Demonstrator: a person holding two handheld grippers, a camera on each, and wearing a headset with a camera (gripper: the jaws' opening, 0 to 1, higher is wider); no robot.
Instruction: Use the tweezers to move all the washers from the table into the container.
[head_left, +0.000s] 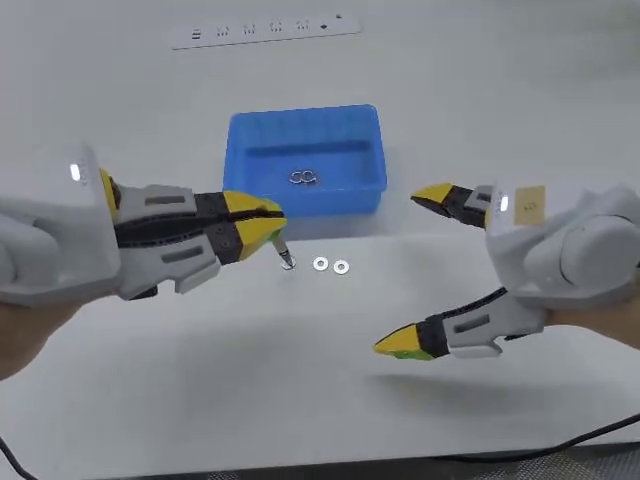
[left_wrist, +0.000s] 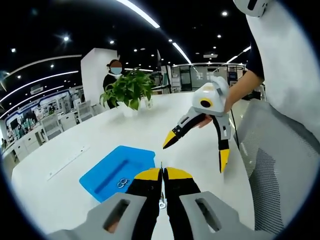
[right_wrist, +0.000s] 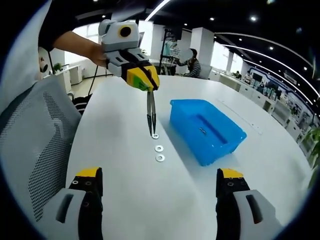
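Head view: the left gripper (head_left: 275, 222), jaws squeezed together on the tweezers (head_left: 283, 252), holds their tips at the leftmost of three washers (head_left: 320, 264) on the table (head_left: 250, 380), just on the near side of the blue container (head_left: 300, 198). I can't tell whether the tips pinch it.

Left gripper view: two more washers (left_wrist: 122, 183) lie inside the container.

Right gripper view: the right gripper (right_wrist: 159, 175) has its jaws wide apart.

L tool (head_left: 268, 225): jaws pinched tight on tweezers (head_left: 283, 254), pointing right, tips angled down. R tool (head_left: 398, 272) opposite: jaws spread wide, pointing left.
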